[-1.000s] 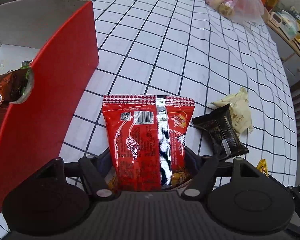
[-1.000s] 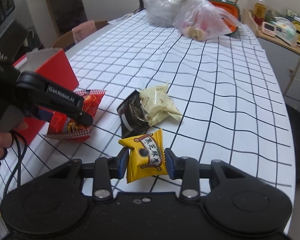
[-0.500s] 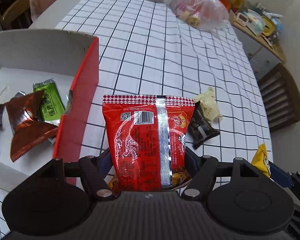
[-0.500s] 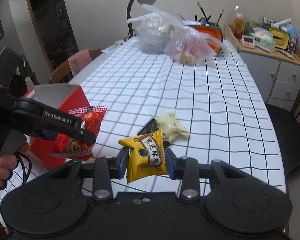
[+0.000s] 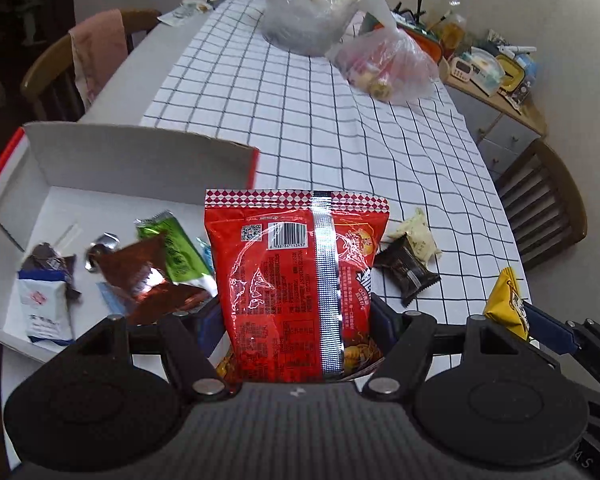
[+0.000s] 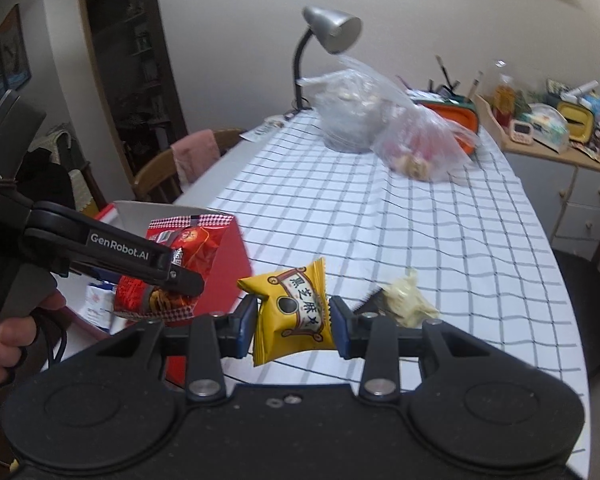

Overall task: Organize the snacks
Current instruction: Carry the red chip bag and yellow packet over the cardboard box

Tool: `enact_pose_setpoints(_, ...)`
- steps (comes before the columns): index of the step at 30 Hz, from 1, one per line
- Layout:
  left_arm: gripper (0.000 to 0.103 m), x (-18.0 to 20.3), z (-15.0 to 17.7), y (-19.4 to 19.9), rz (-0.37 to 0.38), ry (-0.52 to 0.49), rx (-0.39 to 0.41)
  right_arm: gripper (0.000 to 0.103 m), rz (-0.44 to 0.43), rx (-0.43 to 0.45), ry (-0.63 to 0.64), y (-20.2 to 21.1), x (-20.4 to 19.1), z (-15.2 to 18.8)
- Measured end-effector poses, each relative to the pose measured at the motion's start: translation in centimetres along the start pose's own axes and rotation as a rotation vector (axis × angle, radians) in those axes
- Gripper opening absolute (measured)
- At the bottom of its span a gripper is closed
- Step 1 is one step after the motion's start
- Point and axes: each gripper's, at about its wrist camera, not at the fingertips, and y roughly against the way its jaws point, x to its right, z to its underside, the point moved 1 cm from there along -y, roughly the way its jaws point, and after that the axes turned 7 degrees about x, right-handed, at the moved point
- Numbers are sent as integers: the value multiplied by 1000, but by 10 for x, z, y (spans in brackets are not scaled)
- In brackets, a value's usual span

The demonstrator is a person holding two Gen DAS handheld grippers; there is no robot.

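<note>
**Two snacks held aloft beside the red box**

The left wrist view looks down into the open box (image 5: 148,168): white inside, red outside, standing at 9 to 10 o'clock on the grid-patterned tabletop (image 5: 300,120). Several wrappers lie on its floor: a green packet (image 5: 172,250), a brown foil packet (image 5: 148,276), a blue-and-white sachet (image 5: 44,308) and a dark wrapper just behind it. The right wrist view hides that interior; it shows instead the box's red outer wall (image 6: 224,268) and the left gripper (image 6: 182,276) from the side, held in a hand (image 6: 8,344) at 9 o'clock.

The left gripper (image 5: 298,320) pinches the lower part of a red snack bag (image 5: 296,280), its back side facing the camera: barcode, small QR code, a silver seam running top to bottom, and a red-and-white diamond band along the top edge. The bag is held above the tabletop, overlapping the box's near right corner in this view.

The right gripper (image 6: 292,324) is pressed onto a yellow packet (image 6: 292,312) with black characters on a white banner, lifted clear of the tabletop. From the left wrist view only its edge (image 5: 504,304) shows at 3 o'clock.

On the tabletop at 1 o'clock from the red bag lie a cream packet (image 5: 418,236) and a dark brown packet (image 5: 408,272), touching. Two plastic bags (image 6: 380,120) and a desk lamp (image 6: 328,36) stand at the far end at 12 o'clock.
</note>
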Motion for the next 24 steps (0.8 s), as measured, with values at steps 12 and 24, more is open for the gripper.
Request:
enact_pose_setpoints(12,72,-71,-15,35,-68,39,70,37,-83,6,82,-26,-72,-17)
enact_pose_setpoints(24,72,-138,-22,35,-167,49,60,37,-119,-54,162,-70,-123,-16)
